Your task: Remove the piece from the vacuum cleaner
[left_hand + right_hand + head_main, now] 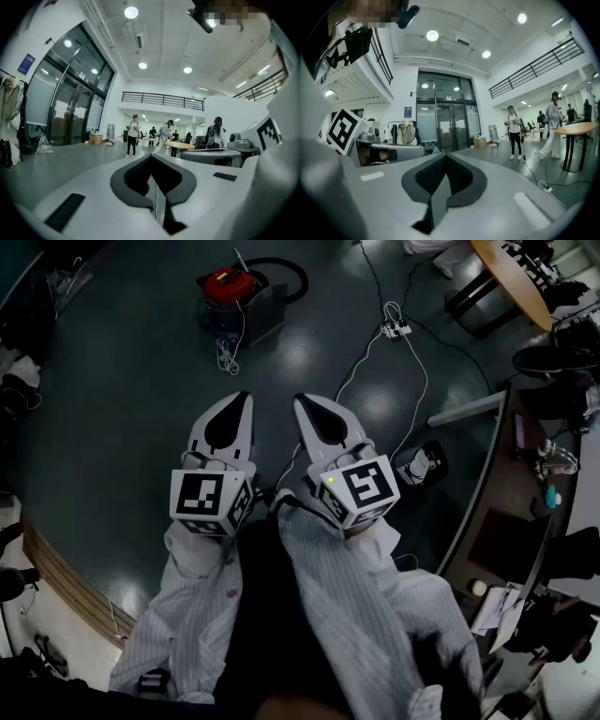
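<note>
Striped sleeves [356, 615] are filling the bottom of the head view, and ahead of them the left gripper [241, 401] and right gripper [304, 405] are pointing forward side by side, each with its jaws pressed together on nothing. Only the head view is showing the red vacuum [225, 287], sitting on the dark floor [122, 381] well ahead of both grippers with its black hose [286, 268] curling behind it, too small and dim for the piece to be made out. Both gripper views are looking over the closed jaws into a bright hall with glass doors [445, 126] and standing people [133, 133].
</note>
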A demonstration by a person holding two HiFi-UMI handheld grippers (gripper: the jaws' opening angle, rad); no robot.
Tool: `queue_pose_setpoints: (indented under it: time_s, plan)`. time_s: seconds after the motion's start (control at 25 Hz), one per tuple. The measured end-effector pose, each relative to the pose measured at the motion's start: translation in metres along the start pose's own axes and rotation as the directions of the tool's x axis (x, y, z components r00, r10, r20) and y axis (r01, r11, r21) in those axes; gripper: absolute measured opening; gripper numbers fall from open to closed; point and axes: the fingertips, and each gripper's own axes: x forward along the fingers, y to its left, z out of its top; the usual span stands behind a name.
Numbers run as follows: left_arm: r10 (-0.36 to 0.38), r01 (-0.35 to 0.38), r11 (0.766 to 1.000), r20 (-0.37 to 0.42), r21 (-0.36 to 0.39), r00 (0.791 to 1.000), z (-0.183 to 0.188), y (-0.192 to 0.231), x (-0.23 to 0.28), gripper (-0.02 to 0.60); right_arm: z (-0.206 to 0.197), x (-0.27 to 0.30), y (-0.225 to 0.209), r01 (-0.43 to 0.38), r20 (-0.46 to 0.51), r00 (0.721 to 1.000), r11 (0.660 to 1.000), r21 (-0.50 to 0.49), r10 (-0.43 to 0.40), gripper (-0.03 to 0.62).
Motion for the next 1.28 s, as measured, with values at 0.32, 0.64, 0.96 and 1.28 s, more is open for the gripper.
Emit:
queue_pose_setpoints:
  time_s: [0.32, 0.64, 0.96, 1.28]
  plan:
    - [-0.014, 0.014, 1.000, -0.007, 0.009, 1.000, -0.001, -0.008, 0.017, 0.005, 0.004, -0.002, -0.015, 0.008, 0.019, 1.000, 1.000, -0.002, -0.008, -0.002]
    - [-0.029, 0.029, 1.000, -0.015, 0.001, 0.999, -0.008, -0.034, 0.049, 0.005, 0.001, -0.021, -0.048, 0.030, 0.024, 0.999, 1.000, 0.002, -0.030, 0.000]
    - [0.026, -0.028, 0.999, -0.070, -0.027, 0.997, -0.026, -0.008, 0.091, 0.005, -0.013, 0.016, -0.086, 0.004, -0.020, 1.000, 0.999, 0.032, -0.003, 0.000]
    - [0.036, -0.036, 0.999, -0.070, -0.007, 0.997, -0.010, 0.074, 0.203, 0.005, -0.003, 0.145, -0.141, -0.043, -0.045, 0.998, 0.997, -0.066, 0.040, 0.000]
